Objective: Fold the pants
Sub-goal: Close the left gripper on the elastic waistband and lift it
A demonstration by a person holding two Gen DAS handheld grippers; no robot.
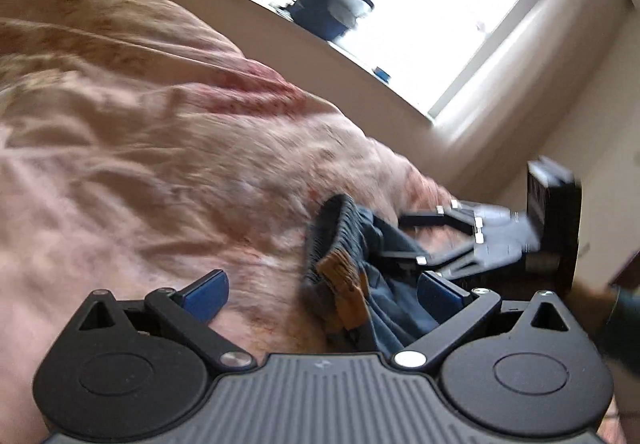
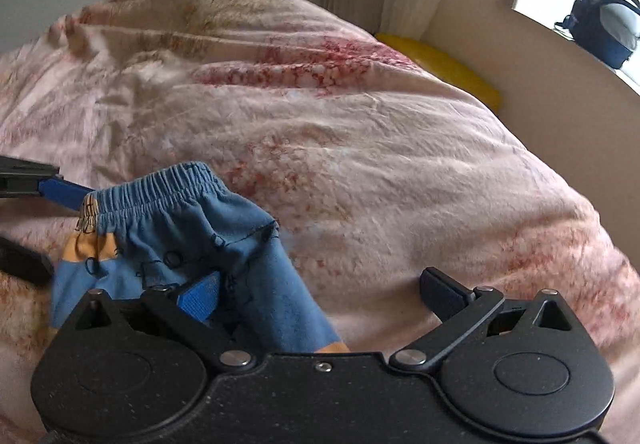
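Observation:
Small blue pants (image 2: pixel 180 219) with an elastic waistband and an orange patch lie bunched on the pink floral bedspread (image 2: pixel 360 147). My right gripper (image 2: pixel 320 292) is open, its left pad against the pants. My left gripper (image 1: pixel 324 296) is open; the pants (image 1: pixel 360 276) lie between its fingers toward the right pad. The right gripper (image 1: pixel 460 236) shows in the left wrist view beyond the pants, and a blue finger of the left gripper (image 2: pixel 60 191) shows in the right wrist view at the waistband.
The bedspread (image 1: pixel 140 131) covers the bed. A window (image 1: pixel 408 3) with a dark backpack (image 1: pixel 332 3) on its sill is behind. A yellow object (image 2: pixel 444 67) lies between bed and wall. The backpack also shows in the right wrist view (image 2: pixel 604 19).

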